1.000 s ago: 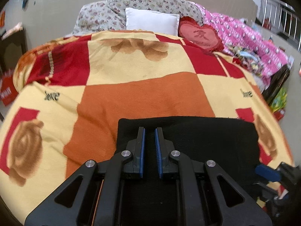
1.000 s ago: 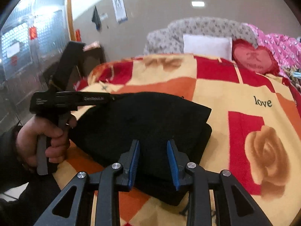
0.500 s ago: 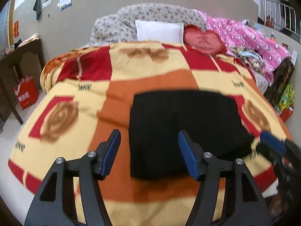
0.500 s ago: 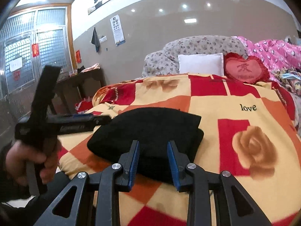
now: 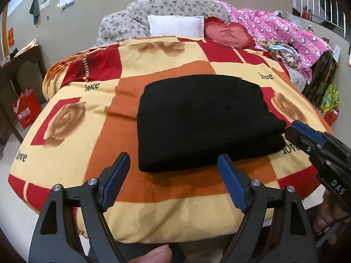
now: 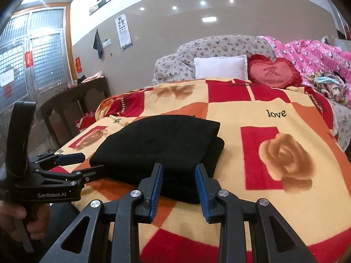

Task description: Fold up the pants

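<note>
On the rose-print blanket, folded black pants — soft, thick; take the doubled edge. My left gripper has just spread, empty; right gripper half-open, empty.

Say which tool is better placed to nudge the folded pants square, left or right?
Probably right. The right tool sits just off the folded pants near corner; the left tool hangs wide open short of their edge.

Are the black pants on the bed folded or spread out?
Folded: the black pants lie as a compact stacked rectangle, layered edges showing at the right side.
</note>
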